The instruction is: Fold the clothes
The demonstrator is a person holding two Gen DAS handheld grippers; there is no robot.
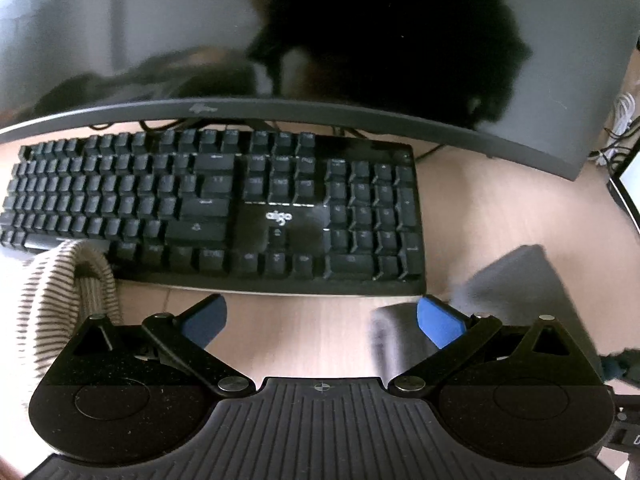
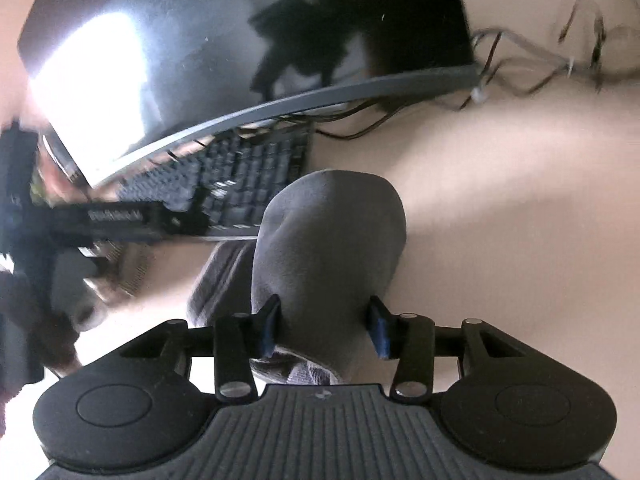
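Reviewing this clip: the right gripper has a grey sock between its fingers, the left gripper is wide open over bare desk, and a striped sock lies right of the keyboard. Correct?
Not quite. The striped sock lies at the left end of the keyboard, as the left wrist view shows. The rest stands: grey sock between the right gripper fingers, left gripper wide open over bare desk.

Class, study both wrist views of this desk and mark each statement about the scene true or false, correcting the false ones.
1. A grey sock lies between the right gripper's fingers. True.
2. The left gripper is clamped on the striped garment. False: its fingers stand wide apart over bare desk, with the striped garment off to one side.
3. A black keyboard sits in front of a monitor. True.
4. The monitor is showing a bright document. False: its screen is dark and shows only reflections.
5. The keyboard is white. False: it is black.
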